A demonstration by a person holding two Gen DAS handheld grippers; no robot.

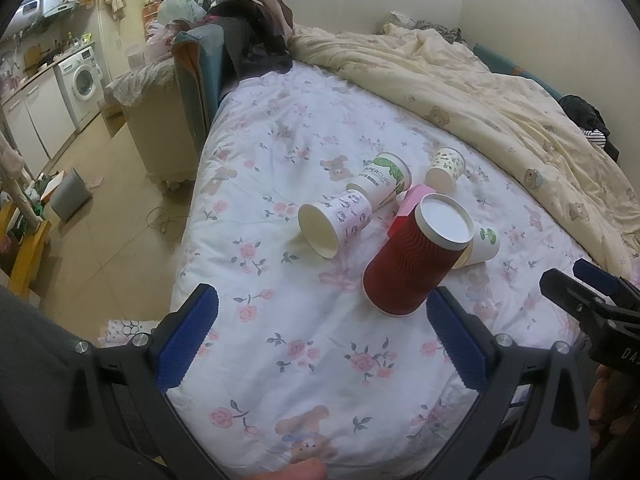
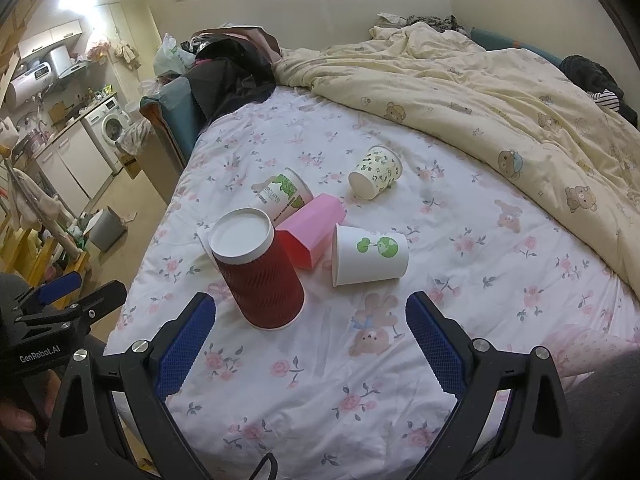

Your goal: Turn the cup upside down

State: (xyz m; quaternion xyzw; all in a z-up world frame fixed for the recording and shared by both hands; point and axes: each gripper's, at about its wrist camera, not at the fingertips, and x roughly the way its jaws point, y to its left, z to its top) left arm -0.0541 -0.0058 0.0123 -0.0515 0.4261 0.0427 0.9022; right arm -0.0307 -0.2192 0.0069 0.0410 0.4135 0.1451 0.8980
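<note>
Left wrist view: a floral sheet [image 1: 280, 152] covered the bed, a cream quilt [image 1: 460, 80] at two o'clock, a washing machine [image 1: 82, 78] at ten; six cups lay clustered, the red cup [image 1: 404, 276] standing upside down just beyond the left gripper [image 1: 320, 320], jaws apart, empty. Right wrist view: five cups showed; the right gripper [image 2: 310, 320] gaped empty, the red cup [image 2: 266, 284] at eleven o'clock.

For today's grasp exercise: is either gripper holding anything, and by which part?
Nothing is held. The left gripper and right gripper are both open, short of the red cup.
</note>
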